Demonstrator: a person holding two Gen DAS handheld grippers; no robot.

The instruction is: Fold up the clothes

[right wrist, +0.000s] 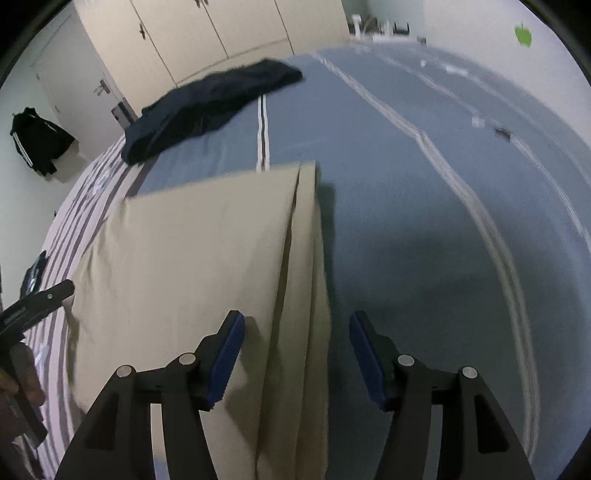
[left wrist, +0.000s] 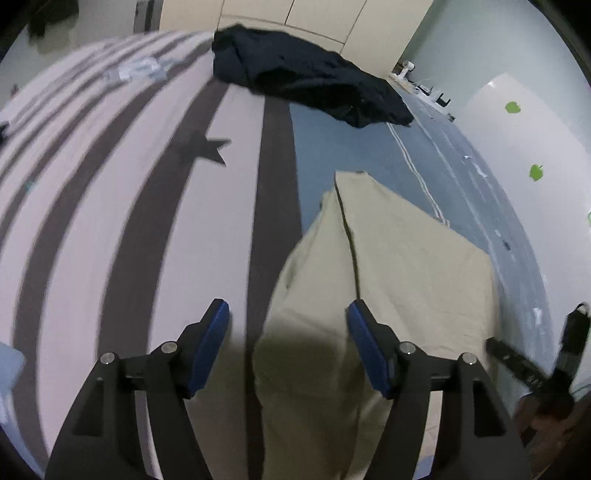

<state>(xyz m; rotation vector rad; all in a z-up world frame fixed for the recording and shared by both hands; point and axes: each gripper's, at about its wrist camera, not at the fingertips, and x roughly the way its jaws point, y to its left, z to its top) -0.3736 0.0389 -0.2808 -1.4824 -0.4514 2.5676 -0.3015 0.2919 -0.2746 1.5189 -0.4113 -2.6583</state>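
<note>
Blue bedspread (right wrist: 406, 184), striped sheet (left wrist: 110, 184), beige garment (right wrist: 184, 258), cream wardrobe (right wrist: 221, 26)

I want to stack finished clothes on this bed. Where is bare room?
Free: the blue sheet right of the beige garment, and the striped cover left of it. Crowded: the far end, where the dark garment lies across both.
</note>
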